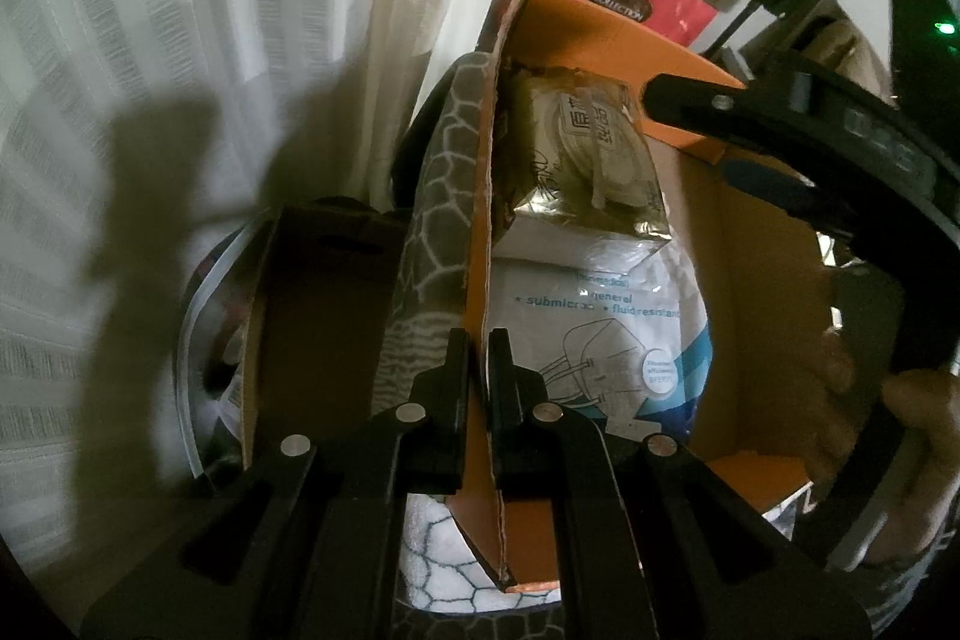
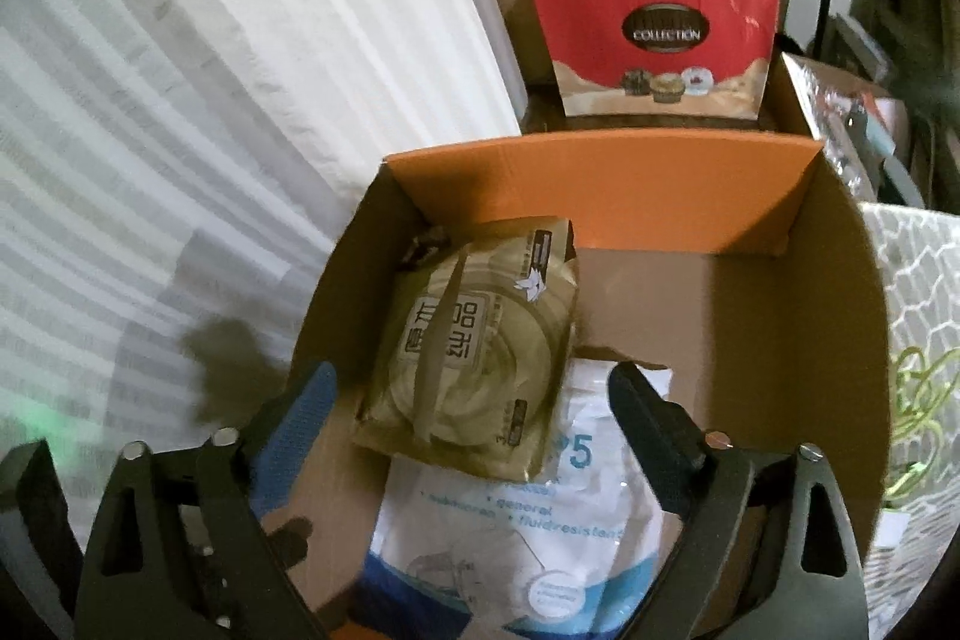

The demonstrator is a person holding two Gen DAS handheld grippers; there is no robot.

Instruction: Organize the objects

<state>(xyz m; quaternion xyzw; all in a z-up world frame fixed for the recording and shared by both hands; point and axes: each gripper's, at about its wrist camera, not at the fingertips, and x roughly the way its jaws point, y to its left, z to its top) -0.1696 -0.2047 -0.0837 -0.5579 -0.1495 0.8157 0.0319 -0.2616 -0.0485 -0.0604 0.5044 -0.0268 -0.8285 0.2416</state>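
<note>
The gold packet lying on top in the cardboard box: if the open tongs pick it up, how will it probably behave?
The gold packet looks like a soft foil pouch, so it will probably bend rather than stay stiff. Its glossy film may be a little slippery. It lies on the white mask bag, itself smooth plastic, so a push would likely slide it.

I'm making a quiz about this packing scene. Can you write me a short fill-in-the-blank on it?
1. The left gripper is shut on the box's ____ wall.
2. The gold packet lies on the ____ mask bag.
3. The right gripper hangs ____ above the box.

Missing words: orange; white; open
</note>
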